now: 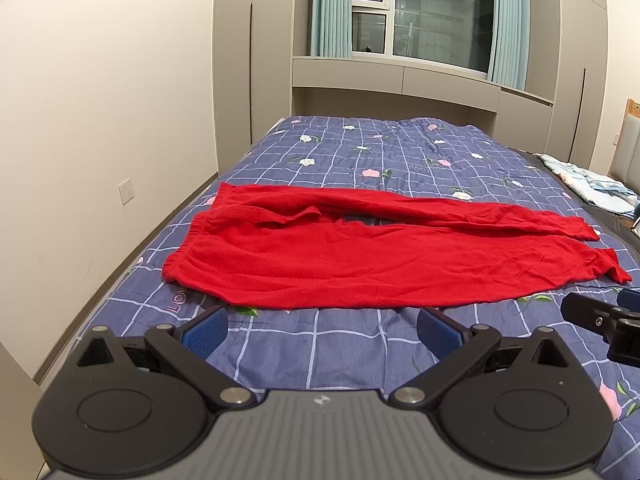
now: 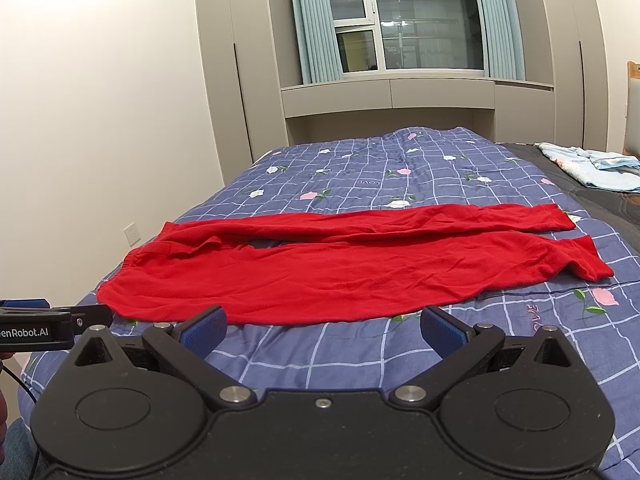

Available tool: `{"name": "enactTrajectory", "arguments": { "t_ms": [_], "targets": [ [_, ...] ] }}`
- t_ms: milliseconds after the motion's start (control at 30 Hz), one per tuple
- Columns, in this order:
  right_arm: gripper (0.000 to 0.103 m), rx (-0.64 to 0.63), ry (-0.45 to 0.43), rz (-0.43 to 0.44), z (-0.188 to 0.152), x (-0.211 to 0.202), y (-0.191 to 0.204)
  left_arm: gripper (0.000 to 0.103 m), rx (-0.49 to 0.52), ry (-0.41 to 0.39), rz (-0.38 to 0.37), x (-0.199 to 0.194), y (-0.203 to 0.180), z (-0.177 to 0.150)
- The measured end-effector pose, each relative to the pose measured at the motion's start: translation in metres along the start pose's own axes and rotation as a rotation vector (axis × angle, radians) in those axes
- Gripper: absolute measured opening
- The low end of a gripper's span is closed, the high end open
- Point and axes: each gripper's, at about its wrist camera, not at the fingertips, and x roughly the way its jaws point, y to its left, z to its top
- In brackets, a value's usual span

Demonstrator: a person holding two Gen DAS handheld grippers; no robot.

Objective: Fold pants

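Observation:
Red pants lie flat across the bed, waistband at the left and both leg cuffs at the right; they also show in the right wrist view. My left gripper is open and empty, just short of the pants' near edge. My right gripper is open and empty, also just short of the near edge. The right gripper shows at the right edge of the left wrist view, and the left gripper shows at the left edge of the right wrist view.
The bed carries a blue checked floral quilt. A light blue folded cloth lies at the far right on a dark sheet. A wall with a socket runs along the left. Cabinets and a window stand beyond the bed.

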Motion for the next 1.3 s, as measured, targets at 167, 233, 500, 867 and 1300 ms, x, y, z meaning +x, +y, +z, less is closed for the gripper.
{"name": "enactTrajectory", "arguments": {
  "t_ms": [167,233,500,867,1300],
  "targets": [
    [0.103,0.0,0.001,0.001,0.0001,0.0002,0.0018,0.103,0.0,0.001,-0.001,0.0002,0.0003,0.0],
    [0.103,0.0,0.0,0.0,0.0,0.0002,0.0014,0.103,-0.001,0.001,-0.001,0.0004,0.0001,-0.0007],
    [0.103,0.001,0.001,0.001,-0.0006,0.0006,0.0002,0.103,-0.002,0.002,-0.001,0.0008,-0.0005,-0.0003],
    [0.103,0.002,0.001,0.003,-0.0014,0.0016,-0.0003,0.103,-0.002,0.004,-0.002,0.0014,-0.0008,-0.0013],
    [0.103,0.002,0.002,0.004,-0.0013,0.0013,-0.0006,0.103,-0.007,0.009,-0.004,0.0027,-0.0011,-0.0032]
  ]
}}
